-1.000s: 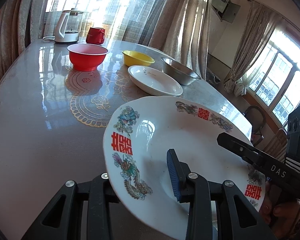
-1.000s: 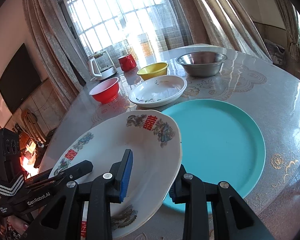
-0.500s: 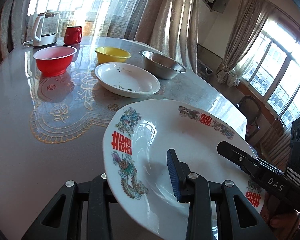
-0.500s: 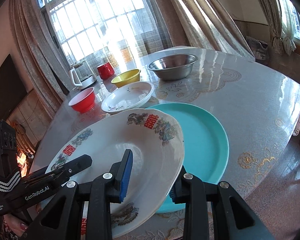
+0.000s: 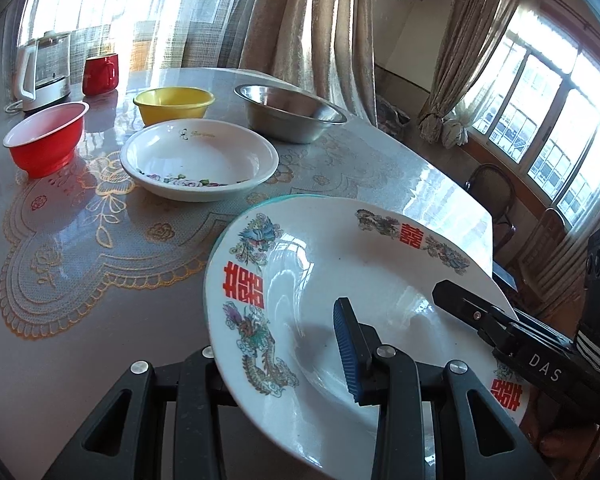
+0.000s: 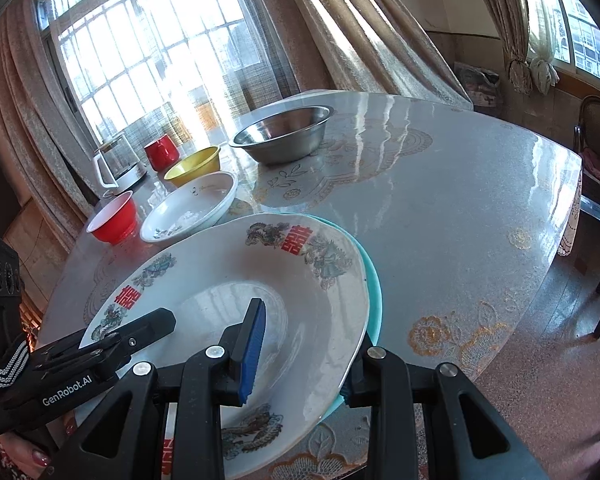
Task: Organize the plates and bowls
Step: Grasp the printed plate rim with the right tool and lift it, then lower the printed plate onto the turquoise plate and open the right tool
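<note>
I have the dragon plate [image 5: 340, 280] clamped at opposite rims by my left gripper [image 5: 284, 364] and right gripper [image 6: 300, 356]; the teal plate [image 6: 374, 280] lies directly beneath it, rim peeking out beyond the far edge

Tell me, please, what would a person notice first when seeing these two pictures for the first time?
First, the large white dragon plate with red characters, nearest the cameras, gripped at opposite rims by the left tongs and right tongs, over a teal plate that peeks out beneath. Behind it, the red bowl, yellow bowl, white floral dish and steel bowl stand on the glossy table.
</note>
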